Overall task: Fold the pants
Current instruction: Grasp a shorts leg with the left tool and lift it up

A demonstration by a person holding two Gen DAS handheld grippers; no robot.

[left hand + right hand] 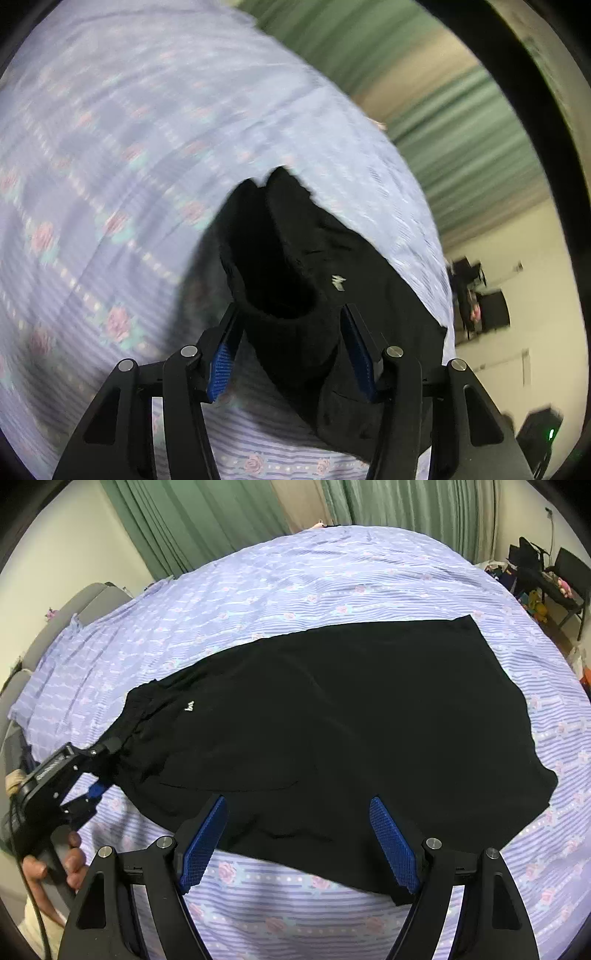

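Black pants [332,716] lie spread on a lilac floral bedsheet [295,576], waistband at the left, legs running right. A small white logo [190,707] sits near the waistband. My right gripper [297,830] is open and empty, hovering just above the near edge of the pants. My left gripper [105,764] shows in the right wrist view at the waistband's near corner. In the left wrist view, the left gripper [290,328] has its jaws apart around the bunched black waistband [288,295]; the blue pads do not press the cloth. That view is motion-blurred.
The bed fills most of both views. Green curtains [207,517] hang behind it. A grey headboard or sofa [74,605] is at the left. A desk with chairs and toys [546,579] stands at the far right. A person's hand [70,864] holds the left gripper's handle.
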